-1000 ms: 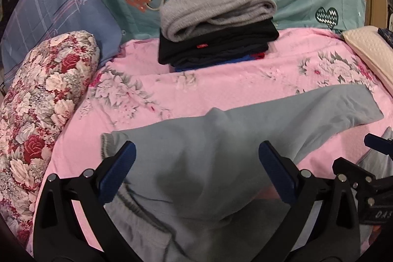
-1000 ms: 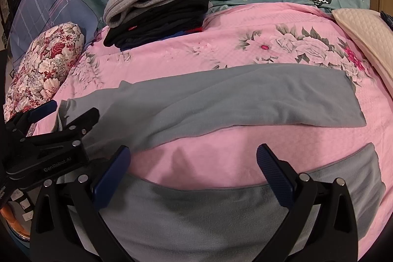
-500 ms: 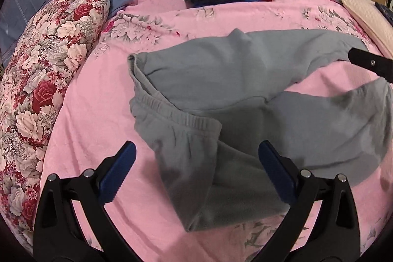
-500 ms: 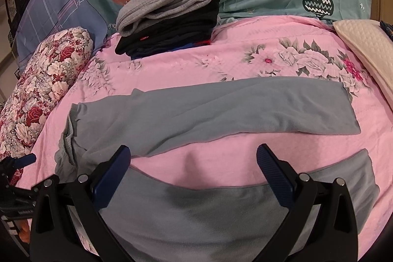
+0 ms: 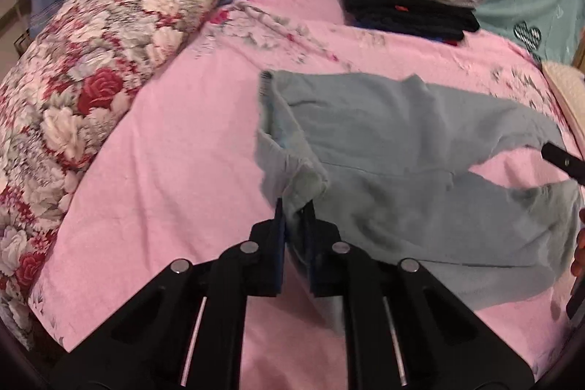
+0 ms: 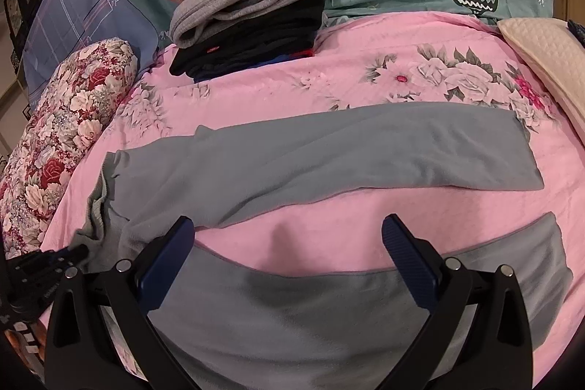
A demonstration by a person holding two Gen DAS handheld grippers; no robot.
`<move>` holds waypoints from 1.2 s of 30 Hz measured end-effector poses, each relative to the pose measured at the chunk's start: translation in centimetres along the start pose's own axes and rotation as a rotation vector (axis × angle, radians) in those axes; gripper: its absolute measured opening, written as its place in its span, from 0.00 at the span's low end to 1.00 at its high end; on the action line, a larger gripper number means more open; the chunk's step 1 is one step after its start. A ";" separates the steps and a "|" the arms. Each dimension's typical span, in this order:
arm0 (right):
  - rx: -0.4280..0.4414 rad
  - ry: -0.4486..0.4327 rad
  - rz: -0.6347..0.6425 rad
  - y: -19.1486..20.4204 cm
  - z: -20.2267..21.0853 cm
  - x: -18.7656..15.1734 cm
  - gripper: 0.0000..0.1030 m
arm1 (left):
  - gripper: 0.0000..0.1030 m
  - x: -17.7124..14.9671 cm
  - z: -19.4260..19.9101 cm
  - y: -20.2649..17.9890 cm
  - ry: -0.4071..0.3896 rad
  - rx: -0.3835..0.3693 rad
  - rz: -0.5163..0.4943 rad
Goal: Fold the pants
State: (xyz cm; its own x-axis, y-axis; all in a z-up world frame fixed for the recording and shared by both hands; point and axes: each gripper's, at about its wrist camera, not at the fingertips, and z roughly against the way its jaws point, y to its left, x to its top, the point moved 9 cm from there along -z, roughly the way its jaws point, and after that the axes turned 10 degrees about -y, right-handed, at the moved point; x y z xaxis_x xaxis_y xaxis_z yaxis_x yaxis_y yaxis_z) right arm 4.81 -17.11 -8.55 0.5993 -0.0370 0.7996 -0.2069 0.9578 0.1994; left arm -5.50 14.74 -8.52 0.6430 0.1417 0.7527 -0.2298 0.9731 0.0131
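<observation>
The gray pants (image 6: pixel 329 148) lie spread on the pink bed cover (image 5: pixel 164 170), with the two legs apart and the waist end toward the flowery pillow (image 5: pixel 91 61). The left gripper (image 5: pixel 294 211) has its jaws pinched tight on the waistband corner. The right gripper (image 6: pixel 289 243) has its jaws wide open and holds nothing; it hangs over the near leg. If the left one pulls too fast, the soft cloth could slip out of the pinch. Only one corner is held, so the pants could bunch up and fold crooked. The dragged leg could also wrinkle the cover or bump the pile of folded clothes (image 6: pixel 252 24).
</observation>
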 end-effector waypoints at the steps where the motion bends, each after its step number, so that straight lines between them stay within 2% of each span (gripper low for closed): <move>1: 0.001 0.002 0.001 0.0 0.0 0.0 0.99 | 0.09 0.0 0.2 1.8 0.003 0.029 0.034; 2: 0.003 0.004 0.002 0.1 -0.1 0.0 0.99 | 0.09 -0.5 -0.1 4.1 0.025 0.070 0.079; 3: 0.005 0.005 0.004 0.1 -0.1 0.0 0.99 | 0.14 -1.3 -0.5 5.9 0.058 0.088 0.127; 4: 0.007 0.006 0.004 0.1 0.0 0.0 0.99 | 0.18 -2.4 -1.2 7.4 0.105 0.078 0.181; 5: 0.013 0.005 0.002 0.2 0.2 0.1 0.99 | 0.31 -3.5 -1.6 8.9 0.140 0.096 0.217; 6: 0.022 0.000 -0.003 0.1 0.5 0.4 0.99 | 0.39 -4.2 -1.8 10.1 0.152 0.144 0.225; 7: 0.028 -0.007 -0.007 0.0 1.0 0.9 0.99 | 0.43 -4.7 -1.5 11.2 0.144 0.211 0.209; 8: 0.034 -0.018 -0.009 -0.3 1.7 1.4 0.99 | 0.51 -4.8 -1.1 12.0 0.128 0.253 0.187; 9: 0.039 -0.041 -0.008 -0.9 2.9 2.2 0.99 | 0.59 -4.6 -0.8 12.3 0.112 0.251 0.184; 12: 0.023 -0.116 -0.002 -4.4 7.2 3.7 0.99 | 0.66 -3.0 0.3 12.1 0.047 0.228 0.181; 14: -0.035 -0.118 0.005 -8.2 9.7 3.1 0.99 | 0.72 -1.3 0.7 11.3 0.004 0.209 0.164; 17: -0.159 -0.080 -0.020 -15.1 13.0 0.6 0.99 | 0.80 0.0 0.5 8.6 -0.026 0.144 0.132; 19: -0.221 -0.032 -0.073 -19.2 14.5 -1.6 0.90 | 0.80 0.0 -0.3 6.8 -0.017 0.120 0.097; 21: -0.208 0.016 -0.186 -22.5 15.1 -3.6 0.66 | 0.80 -0.6 -1.7 5.2 0.014 0.109 0.065; 24: -0.196 0.036 -0.283 -25.2 14.8 -5.4 0.51 | 0.80 -1.8 -2.7 4.6 0.053 0.105 0.058; 28: -0.142 0.061 -0.327 -25.7 13.0 -6.3 0.49 | 0.80 -2.8 -3.3 5.4 0.080 0.142 0.053; 32: -0.103 0.076 -0.281 -25.0 10.9 -5.8 0.49 | 0.80 -3.9 -3.7 6.3 0.113 0.172 0.051; 34: -0.069 0.120 -0.247 -24.0 9.6 -6.2 0.37 | 0.81 -4.3 -4.0 6.6 0.127 0.175 0.056; 36: -0.057 0.150 -0.190 -23.1 9.1 -6.6 0.07 | 0.82 -4.2 -4.0 6.7 0.128 0.176 0.057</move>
State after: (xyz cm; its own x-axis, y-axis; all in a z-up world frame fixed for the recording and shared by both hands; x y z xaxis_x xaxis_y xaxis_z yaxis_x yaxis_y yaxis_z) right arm -1.43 -41.60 -13.24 0.7322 -0.1789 0.6571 -0.0388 0.9524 0.3025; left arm -6.82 21.40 -14.28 0.7099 0.2283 0.6663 -0.3853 0.9178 0.0960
